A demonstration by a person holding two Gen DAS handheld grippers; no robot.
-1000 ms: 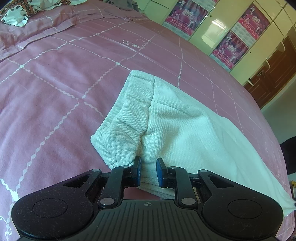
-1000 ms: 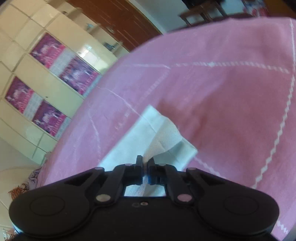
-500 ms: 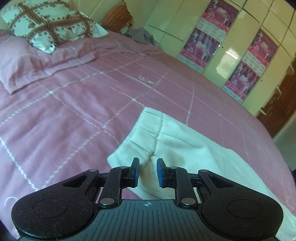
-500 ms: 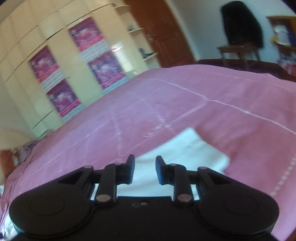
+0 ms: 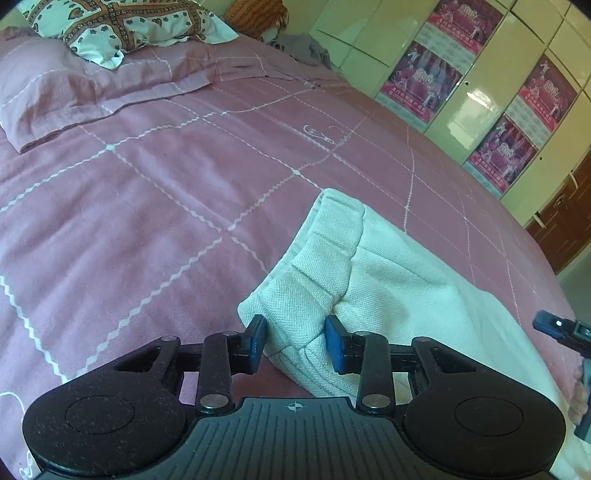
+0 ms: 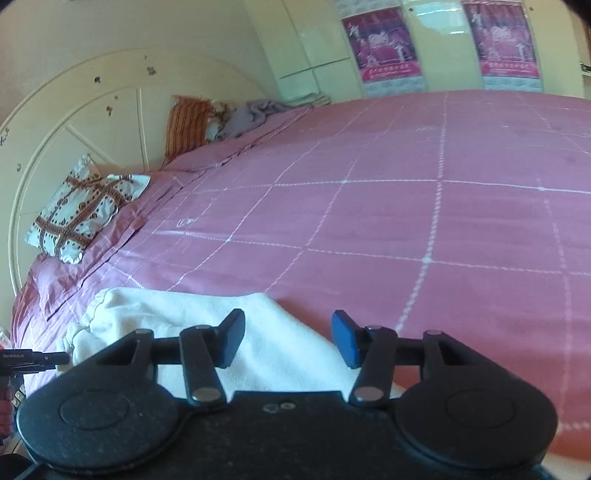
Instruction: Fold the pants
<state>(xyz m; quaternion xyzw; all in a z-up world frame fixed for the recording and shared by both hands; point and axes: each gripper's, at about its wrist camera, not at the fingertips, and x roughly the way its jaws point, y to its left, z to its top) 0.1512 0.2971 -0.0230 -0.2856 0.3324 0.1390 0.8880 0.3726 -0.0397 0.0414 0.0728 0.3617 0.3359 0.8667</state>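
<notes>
Here the left gripper (image 5: 295,341) is part open, jaws opening; a bunched fold of the waistband end of the white pants (image 5: 388,273) sits between the blue pads (image 5: 334,347), cloth just beside them, no squeeze visible. Right gripper (image 6: 288,338) is wider, jaws also opening, nothing between them; it hangs over the pants' far edge w/ pink bedspread (image 6: 406,221) beyond. Pants lie folded on the near side of the bed, patterned pillow (image 5: 122,26) far off at the headboard.

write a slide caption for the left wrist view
Left gripper, jaws opening, straddles the waistband end of white pants on a pink bedspread.
</notes>
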